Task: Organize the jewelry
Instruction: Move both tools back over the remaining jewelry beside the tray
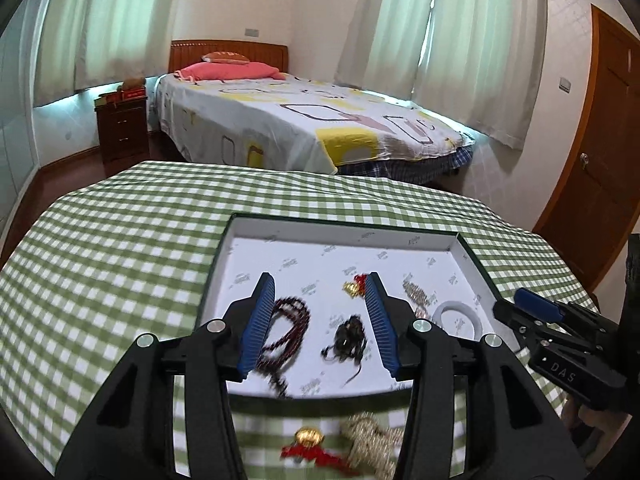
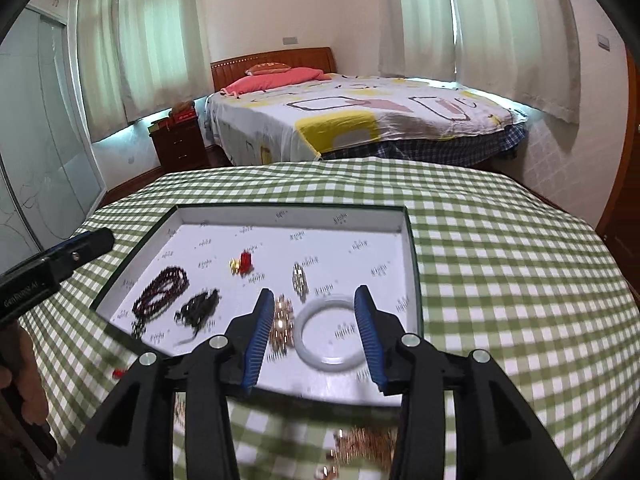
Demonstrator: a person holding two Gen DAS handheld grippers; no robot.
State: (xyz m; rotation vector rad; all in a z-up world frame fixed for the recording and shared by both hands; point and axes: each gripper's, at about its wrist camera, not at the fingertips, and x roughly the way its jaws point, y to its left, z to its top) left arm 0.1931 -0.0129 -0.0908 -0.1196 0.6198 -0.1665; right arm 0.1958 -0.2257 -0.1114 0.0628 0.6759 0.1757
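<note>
A shallow white box [image 1: 340, 228] [image 2: 288, 214] lies on the green checked table. In it are a dark red bead string [image 1: 290, 326] [image 2: 162, 292], a black tangled chain [image 1: 348, 336] [image 2: 198, 308], a gold and red charm [image 1: 354, 284] [image 2: 241, 264], gold pieces [image 1: 416, 292] [image 2: 299, 278] [image 2: 282, 322] and a white bangle [image 1: 456, 316] [image 2: 330, 330]. My left gripper [image 1: 320, 292] is open and empty above the box. My right gripper [image 2: 314, 304] is open and empty over the bangle. On the cloth before the box lie a gold and red charm [image 1: 310, 442] and a gold chain heap [image 1: 374, 438] [image 2: 366, 440].
The table [image 1: 120, 240] [image 2: 500, 260] has a green checked cloth. Behind it stand a bed [image 1: 300, 120] [image 2: 360, 116], a dark nightstand [image 1: 120, 132] and a wooden door [image 1: 592, 160]. The right gripper shows at the right edge of the left wrist view [image 1: 536, 308].
</note>
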